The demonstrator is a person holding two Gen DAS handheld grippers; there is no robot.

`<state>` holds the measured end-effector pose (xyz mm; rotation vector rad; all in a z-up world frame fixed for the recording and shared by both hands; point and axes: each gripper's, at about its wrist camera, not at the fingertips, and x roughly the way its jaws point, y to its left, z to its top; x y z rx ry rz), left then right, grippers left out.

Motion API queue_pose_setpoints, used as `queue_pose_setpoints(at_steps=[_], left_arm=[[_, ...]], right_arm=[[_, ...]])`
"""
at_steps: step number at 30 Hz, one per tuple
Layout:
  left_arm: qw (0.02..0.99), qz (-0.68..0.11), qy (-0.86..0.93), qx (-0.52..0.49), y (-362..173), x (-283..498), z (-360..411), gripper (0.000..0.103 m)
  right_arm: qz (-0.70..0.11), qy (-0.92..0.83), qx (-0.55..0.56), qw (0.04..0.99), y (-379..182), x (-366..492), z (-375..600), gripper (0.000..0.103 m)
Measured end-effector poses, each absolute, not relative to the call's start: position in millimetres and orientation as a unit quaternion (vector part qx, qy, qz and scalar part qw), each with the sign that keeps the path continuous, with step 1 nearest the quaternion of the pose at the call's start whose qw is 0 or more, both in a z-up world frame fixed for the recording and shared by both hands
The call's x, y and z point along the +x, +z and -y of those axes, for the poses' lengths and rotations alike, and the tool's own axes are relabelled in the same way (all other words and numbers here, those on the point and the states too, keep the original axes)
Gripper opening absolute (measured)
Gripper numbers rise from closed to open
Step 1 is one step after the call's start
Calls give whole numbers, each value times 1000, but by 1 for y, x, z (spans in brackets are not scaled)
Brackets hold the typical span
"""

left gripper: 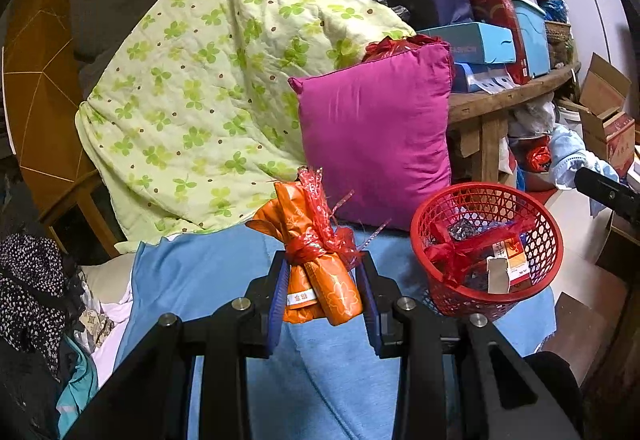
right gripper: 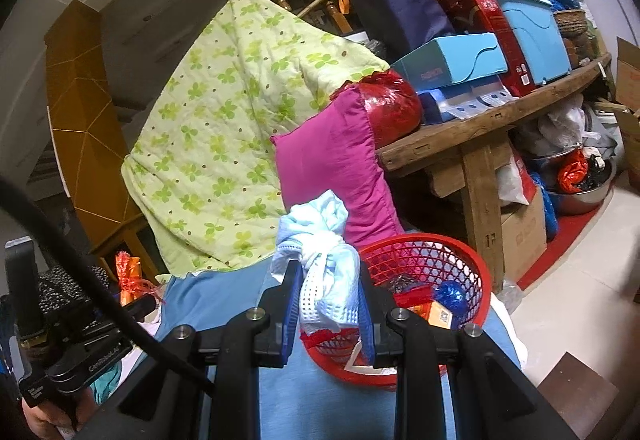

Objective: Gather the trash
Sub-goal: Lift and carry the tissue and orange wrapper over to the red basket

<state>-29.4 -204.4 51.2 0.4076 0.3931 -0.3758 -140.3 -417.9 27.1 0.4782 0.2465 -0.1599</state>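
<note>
**Two grippers, both loaded**

Your left gripper (left gripper: 324, 290) clamps an orange wrapper bundle (left gripper: 316, 260) tied with red ribbon. Your right gripper (right gripper: 330, 300) grips a crumpled pale-blue cloth wad (right gripper: 320, 264). The red mesh basket (left gripper: 536, 264), holding wrappers, sits on the blue sheet (left gripper: 224, 280) beside the magenta pillow (left gripper: 372, 127).

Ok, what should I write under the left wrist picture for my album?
Left hand-held gripper holds an orange wrapper bundle beside the red basket.
</note>
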Motion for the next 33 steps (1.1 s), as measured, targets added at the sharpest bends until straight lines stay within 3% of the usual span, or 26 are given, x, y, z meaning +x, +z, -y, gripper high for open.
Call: queue_pose_setpoints(at_steps=[33], left_arm=[[931,-201,-209,220,39,-31,239,35]], right_arm=[[-123,-102,261,952,7,-153,442,27]])
